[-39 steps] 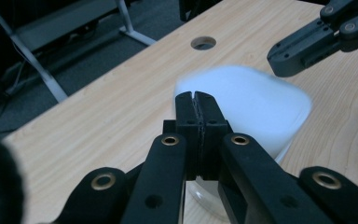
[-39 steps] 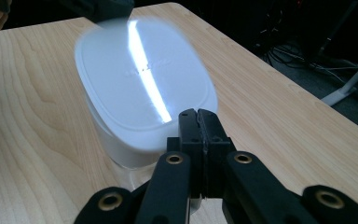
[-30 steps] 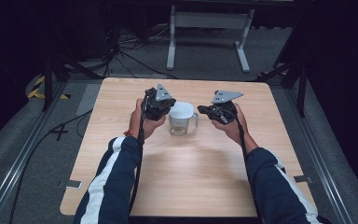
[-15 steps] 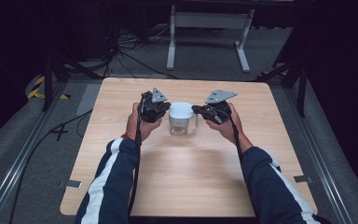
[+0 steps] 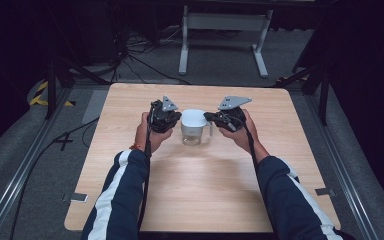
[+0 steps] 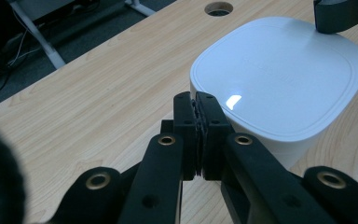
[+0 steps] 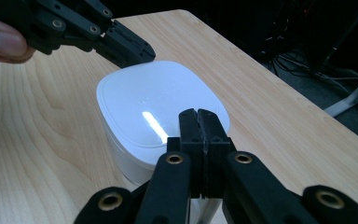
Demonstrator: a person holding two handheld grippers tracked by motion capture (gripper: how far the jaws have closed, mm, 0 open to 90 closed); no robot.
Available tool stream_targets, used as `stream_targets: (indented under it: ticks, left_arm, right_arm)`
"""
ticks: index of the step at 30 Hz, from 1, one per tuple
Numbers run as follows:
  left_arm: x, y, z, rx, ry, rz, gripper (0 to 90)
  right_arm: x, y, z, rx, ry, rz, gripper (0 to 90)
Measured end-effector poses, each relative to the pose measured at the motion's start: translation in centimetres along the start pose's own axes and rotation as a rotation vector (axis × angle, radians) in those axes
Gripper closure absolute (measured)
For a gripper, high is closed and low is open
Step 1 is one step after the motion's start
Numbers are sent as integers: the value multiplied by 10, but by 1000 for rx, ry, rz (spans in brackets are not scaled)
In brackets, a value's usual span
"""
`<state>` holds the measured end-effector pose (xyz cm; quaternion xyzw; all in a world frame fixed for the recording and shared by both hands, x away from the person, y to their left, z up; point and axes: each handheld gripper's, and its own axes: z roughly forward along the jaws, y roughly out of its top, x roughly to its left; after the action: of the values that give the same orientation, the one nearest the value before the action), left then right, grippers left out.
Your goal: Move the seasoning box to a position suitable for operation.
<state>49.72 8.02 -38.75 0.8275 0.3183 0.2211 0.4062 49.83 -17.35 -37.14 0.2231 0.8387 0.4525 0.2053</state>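
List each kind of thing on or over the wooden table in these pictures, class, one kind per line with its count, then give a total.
White-lidded clear container: 1
Black two-jaw grippers: 2, the left gripper and the right gripper, both with jaws closed beside the lid
Hands holding them: 2, left hand and right hand
Total: 5

Bright overhead light glares on the white lid (image 6: 279,77); dark, dim surroundings.
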Motion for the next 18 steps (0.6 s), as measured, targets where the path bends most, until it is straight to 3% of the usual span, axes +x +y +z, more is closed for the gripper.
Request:
stream_targets:
  ticks: [18]
  left_arm:
    - [1, -3, -1, 9, 10, -8, 833]
  right_arm:
    - [2, -1, -2, 1, -7, 22, 900]
